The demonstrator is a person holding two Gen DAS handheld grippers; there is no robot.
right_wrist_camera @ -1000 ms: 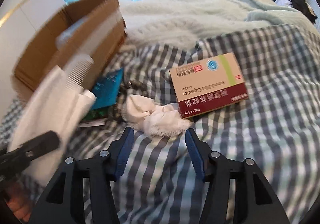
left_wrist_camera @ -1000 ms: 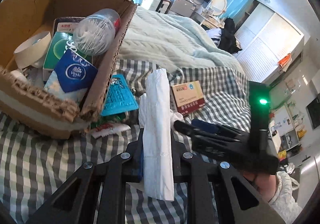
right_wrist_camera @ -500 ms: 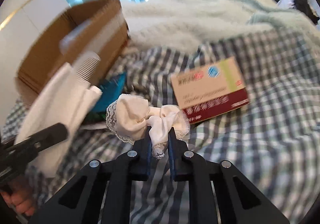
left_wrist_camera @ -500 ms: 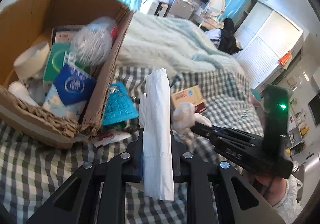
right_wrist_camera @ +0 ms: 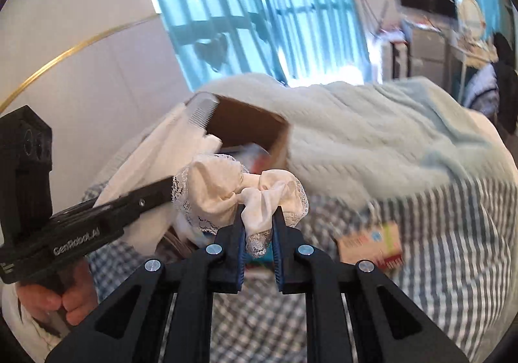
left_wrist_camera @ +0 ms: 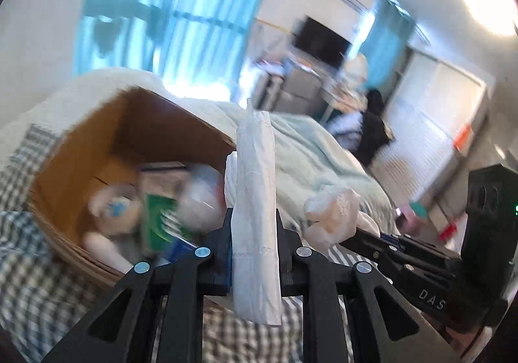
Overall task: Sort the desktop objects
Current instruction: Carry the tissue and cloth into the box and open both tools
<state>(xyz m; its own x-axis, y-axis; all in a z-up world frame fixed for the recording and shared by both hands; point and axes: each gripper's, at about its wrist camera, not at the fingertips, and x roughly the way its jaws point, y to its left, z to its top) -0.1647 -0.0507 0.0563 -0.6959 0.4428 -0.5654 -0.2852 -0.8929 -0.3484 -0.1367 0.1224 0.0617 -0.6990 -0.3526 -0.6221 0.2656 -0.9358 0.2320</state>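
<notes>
- Left gripper (left_wrist_camera: 253, 244): jaws clamp the white packet (left_wrist_camera: 255, 201) upright, raised beside the cardboard box (left_wrist_camera: 106, 136) for dropping in.
- Right gripper (right_wrist_camera: 258, 241): jaws pinch the lace cloth (right_wrist_camera: 239, 191), lifted off the bed toward that box.

Matt brown corrugated cardboard box (left_wrist_camera: 81, 149). White crinkled paper-like packet (left_wrist_camera: 255, 201), soft matt finish. Cream cloth bow with lace edging (right_wrist_camera: 239, 191). Translucent white plastic comb (right_wrist_camera: 202, 110). Woven checked cotton bedsheet (right_wrist_camera: 453, 253). Pale green ribbed knit blanket (right_wrist_camera: 372, 136), rough texture.
</notes>
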